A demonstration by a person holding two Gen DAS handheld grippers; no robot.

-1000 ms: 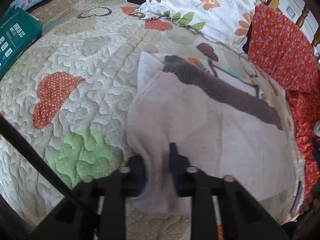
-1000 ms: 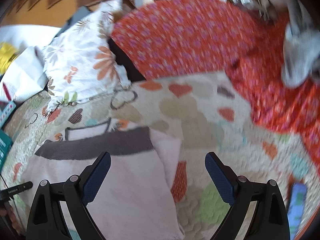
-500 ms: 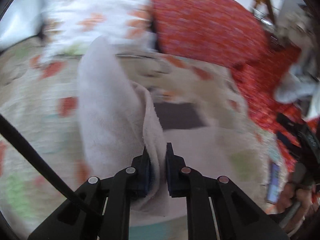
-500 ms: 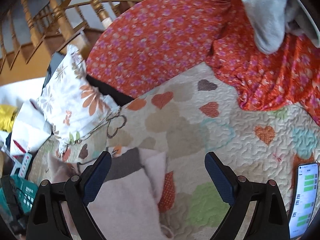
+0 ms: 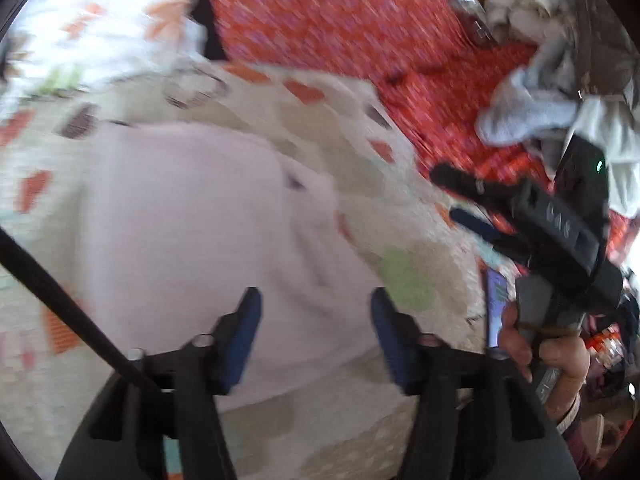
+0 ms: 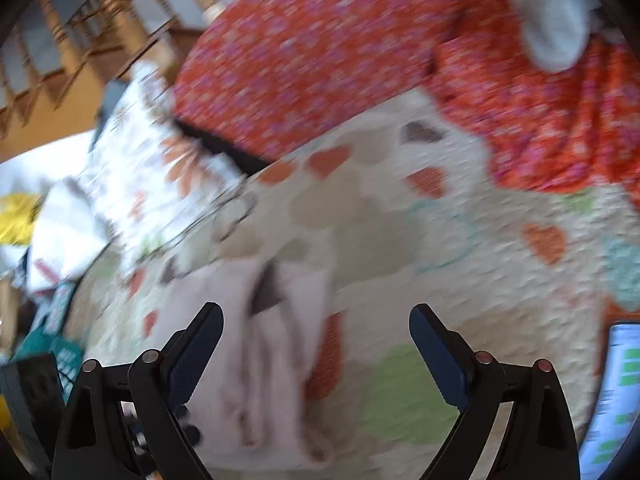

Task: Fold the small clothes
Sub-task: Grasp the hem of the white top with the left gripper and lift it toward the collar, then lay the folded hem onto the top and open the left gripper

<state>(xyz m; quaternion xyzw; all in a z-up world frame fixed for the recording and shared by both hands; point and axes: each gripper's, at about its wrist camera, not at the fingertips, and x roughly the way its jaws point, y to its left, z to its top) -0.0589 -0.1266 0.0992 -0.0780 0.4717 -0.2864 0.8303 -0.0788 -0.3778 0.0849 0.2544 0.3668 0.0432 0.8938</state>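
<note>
Covering the whole working surface, the heart-patterned quilt (image 6: 460, 248) serves as the flat bed on which the folding is done, which is why the garment lies spread in its middle and not up on the cushions. Behind it, the red floral cover (image 6: 320, 40) rises like a backrest, and a white pillow with orange flowers (image 6: 160, 160) leans beside it at the left, both well clear of the work. On the red cover at the far right lies a heap of pale grey clothes (image 5: 524, 108), probably the pieces waiting their turn. The pale pink garment (image 5: 192, 216) itself rests on the quilt, doubled over lengthwise into a narrow band with a dark grey strip (image 6: 268, 292) showing at its far end; the fold looks laid but loose, so I judge one fold is down and another is needed to make it compact. The left gripper (image 5: 316, 328) hangs just above the near edge of the garment, its jaws having just been opening, and nothing is caught between the blue pads, so the cloth has been let go. The right gripper (image 6: 316, 356) stands wide apart and empty over the right edge of the garment, seemingly ready to take that side; the person's hand (image 5: 540, 356) grips its handle. A phone (image 6: 616, 396) with a lit screen lies at the quilt's right edge.
</note>
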